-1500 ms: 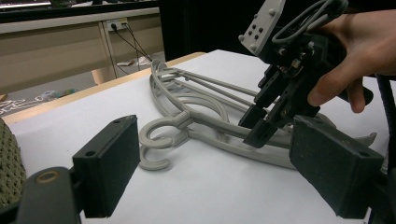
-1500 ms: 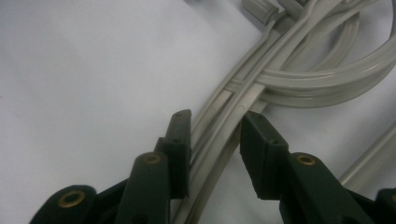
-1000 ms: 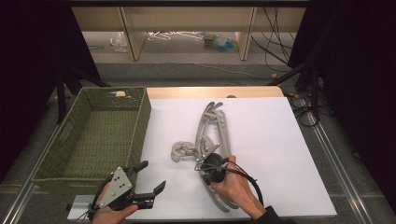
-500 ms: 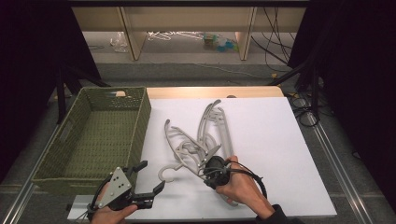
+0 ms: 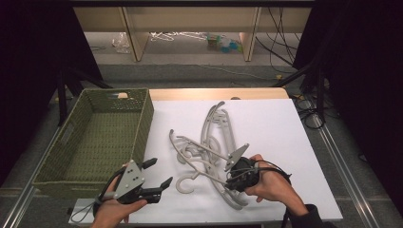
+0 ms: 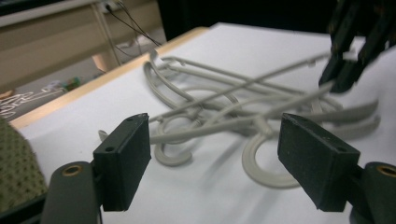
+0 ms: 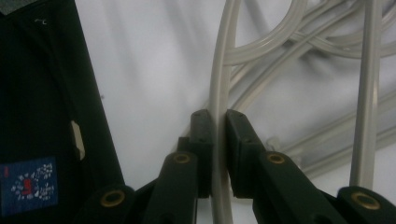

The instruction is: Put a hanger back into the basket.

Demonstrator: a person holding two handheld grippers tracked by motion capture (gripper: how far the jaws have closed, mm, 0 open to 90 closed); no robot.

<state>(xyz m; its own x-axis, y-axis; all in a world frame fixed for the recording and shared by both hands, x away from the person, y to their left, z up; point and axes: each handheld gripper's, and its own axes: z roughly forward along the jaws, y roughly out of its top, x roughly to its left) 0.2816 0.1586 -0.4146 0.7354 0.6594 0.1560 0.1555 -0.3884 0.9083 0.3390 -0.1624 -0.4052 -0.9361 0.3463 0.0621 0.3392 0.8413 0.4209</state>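
The right hand-held gripper (image 5: 236,176) is clenched on the thin bar of a grey plastic hanger (image 5: 204,164), which lies tilted over the hanger pile (image 5: 218,128) on the white worktop (image 5: 285,137). The left hand-held gripper (image 5: 159,175) has just been closing a little but stands released, with nothing between its jaws, beside the green basket (image 5: 90,142).

My left gripper (image 6: 215,161) low over white table (image 6: 261,42), jaws apart, just been closing a little, nothing between pads; grey hangers (image 6: 219,105) tangled just beyond; right gripper (image 6: 343,74) pinching hanger bar far right; green basket (image 6: 16,163) near left

Hanger (image 7: 219,70) ends beyond frame edges
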